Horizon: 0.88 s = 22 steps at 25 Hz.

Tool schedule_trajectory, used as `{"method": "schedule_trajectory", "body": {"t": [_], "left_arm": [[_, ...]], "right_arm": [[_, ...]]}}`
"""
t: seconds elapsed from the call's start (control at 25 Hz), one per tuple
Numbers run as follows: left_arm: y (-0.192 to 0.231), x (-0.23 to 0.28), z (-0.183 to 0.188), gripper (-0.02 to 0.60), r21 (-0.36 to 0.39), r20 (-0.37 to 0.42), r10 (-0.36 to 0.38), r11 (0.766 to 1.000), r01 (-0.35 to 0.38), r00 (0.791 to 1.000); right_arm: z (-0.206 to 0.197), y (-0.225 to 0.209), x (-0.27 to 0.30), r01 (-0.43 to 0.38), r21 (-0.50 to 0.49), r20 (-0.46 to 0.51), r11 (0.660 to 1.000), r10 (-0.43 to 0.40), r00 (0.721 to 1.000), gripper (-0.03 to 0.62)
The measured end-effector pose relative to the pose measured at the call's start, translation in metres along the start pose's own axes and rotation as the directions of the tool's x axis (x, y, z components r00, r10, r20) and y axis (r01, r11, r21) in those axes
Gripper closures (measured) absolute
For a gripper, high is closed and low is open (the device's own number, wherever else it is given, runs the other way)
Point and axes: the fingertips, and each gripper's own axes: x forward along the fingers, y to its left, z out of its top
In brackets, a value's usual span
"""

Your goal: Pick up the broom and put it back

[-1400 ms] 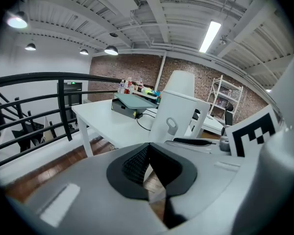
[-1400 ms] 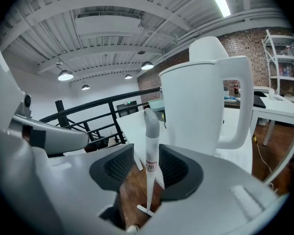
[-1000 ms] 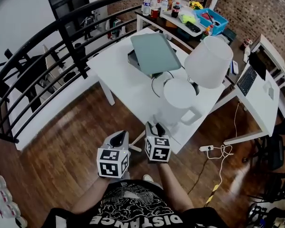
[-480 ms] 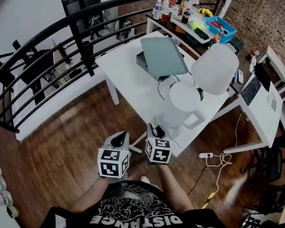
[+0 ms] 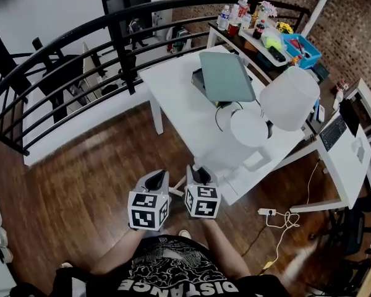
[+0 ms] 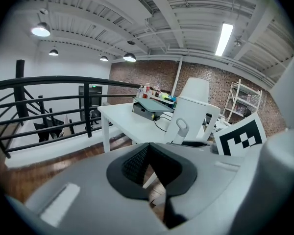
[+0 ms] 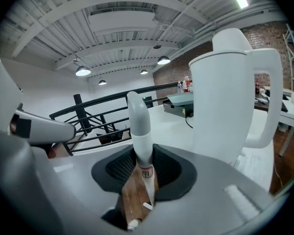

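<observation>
R gripper [image 7: 139,154] clamps broom handle [image 7: 137,117], L gripper [image 6: 148,149] closed

You are looking down on a dark wooden plank floor [image 5: 80,184] carrying a white rectangular table [image 5: 182,104]. A grey-green flat-lidded box [image 5: 226,76] is sitting on top, with a black cable [image 5: 216,117] looping just beside it.

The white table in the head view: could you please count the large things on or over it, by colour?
White: 2 (handled container, lampshade)
Grey-green: 1 (flat panel)
Total: 3
</observation>
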Motion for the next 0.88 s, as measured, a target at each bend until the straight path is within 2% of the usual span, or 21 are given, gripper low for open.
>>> {"method": "schedule_trajectory", "body": {"t": [0.36, 0.6, 0.88], "left_arm": [[0.011, -0.023, -0.002, 0.577, -0.050, 0.039, 0.072, 0.996, -0.070, 0.997], [0.019, -0.037, 0.002, 0.577, -0.068, 0.072, 0.115, 0.992, -0.111, 0.991], [0.026, -0.048, 0.006, 0.576, -0.085, 0.090, 0.144, 0.987, -0.136, 0.986]], "right_arm": [[0.020, 0.031, -0.018, -0.081, -0.095, 0.034, 0.992, 0.085, 0.996, 0.496], [0.053, 0.051, -0.034, -0.128, -0.136, 0.093, 0.982, 0.141, 0.986, 0.496], [0.098, 0.079, -0.055, -0.184, -0.173, 0.176, 0.968, 0.214, 0.961, 0.496]]}}
